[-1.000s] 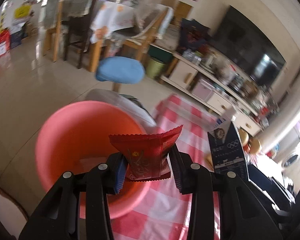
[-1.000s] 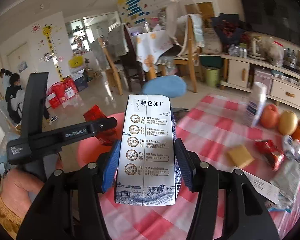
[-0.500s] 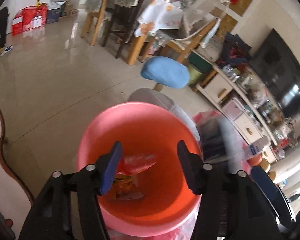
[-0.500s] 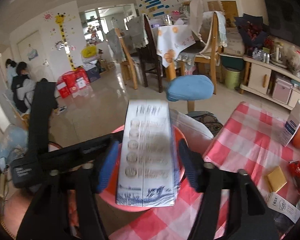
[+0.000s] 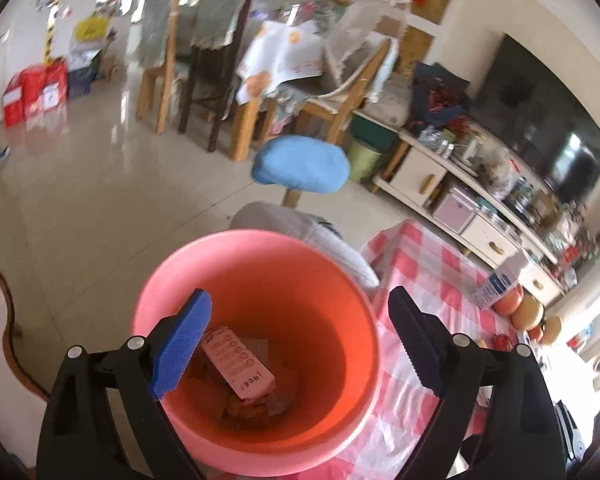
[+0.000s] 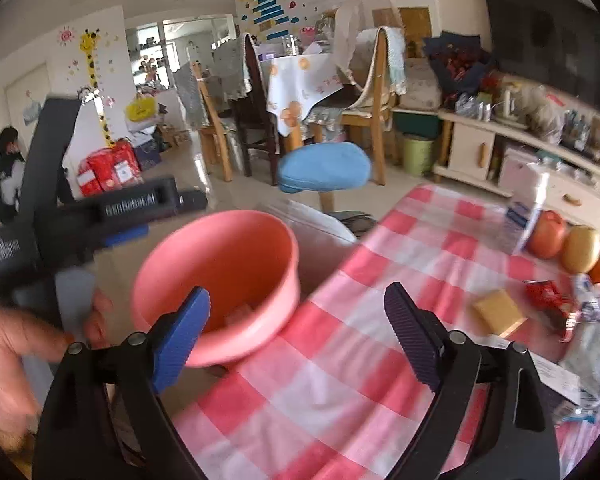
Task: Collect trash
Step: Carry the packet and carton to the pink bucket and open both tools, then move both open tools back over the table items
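Both grippers' fingers stand apart, empty; the carton (image 5: pixel 238 364) lies in the bucket (image 5: pixel 260 248) below the left gripper (image 5: pixel 296 344), right gripper (image 6: pixel 296 334) nearby.

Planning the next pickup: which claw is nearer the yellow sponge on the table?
Right. The right claw hangs open over the checked cloth, the sponge just ahead to its right. The left claw hangs open over the bucket.

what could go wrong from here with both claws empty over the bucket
The pink bucket sits right at the edge of the checked tablecloth, so a bump from the open left claw or right claw might tip it. The red wrapper lies beside fruit, which a reach could knock rolling.
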{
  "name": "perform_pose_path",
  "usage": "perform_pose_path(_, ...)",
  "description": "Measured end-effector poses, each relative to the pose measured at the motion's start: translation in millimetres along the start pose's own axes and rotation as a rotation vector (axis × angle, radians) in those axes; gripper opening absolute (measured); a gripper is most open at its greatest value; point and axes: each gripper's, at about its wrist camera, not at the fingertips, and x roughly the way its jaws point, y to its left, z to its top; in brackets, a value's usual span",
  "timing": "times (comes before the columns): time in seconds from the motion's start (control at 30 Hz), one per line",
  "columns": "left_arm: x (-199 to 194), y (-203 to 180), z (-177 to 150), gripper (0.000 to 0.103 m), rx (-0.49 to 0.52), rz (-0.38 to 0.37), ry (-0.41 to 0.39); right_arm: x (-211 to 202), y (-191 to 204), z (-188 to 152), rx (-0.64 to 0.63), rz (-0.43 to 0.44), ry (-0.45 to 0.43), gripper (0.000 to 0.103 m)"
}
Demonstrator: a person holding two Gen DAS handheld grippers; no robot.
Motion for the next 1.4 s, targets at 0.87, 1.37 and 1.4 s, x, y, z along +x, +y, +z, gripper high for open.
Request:
perform_pose_path(0.87, -18.7, -131.5, -37.0, 0.089, 0.361, -0.084, 0.076, -82.3, -40.8, -56.5, -0.111, -0.222, -0.057, 0.099)
perform_pose_path(1.37, -19.6, -175.7, -51.4, 0.089, 0.441, -0.093, 0.084, -102.7, -70.4, -68.8, -0.056, -0.220, -0.072, 0.099)
perform_pose_path(1.4, -19.4, -178.9, -52.6, 0.089, 0.445, -0.090, 0.083, -104.7, -73.3, -69.3, -0.054, -0.220, -0.074, 0.099)
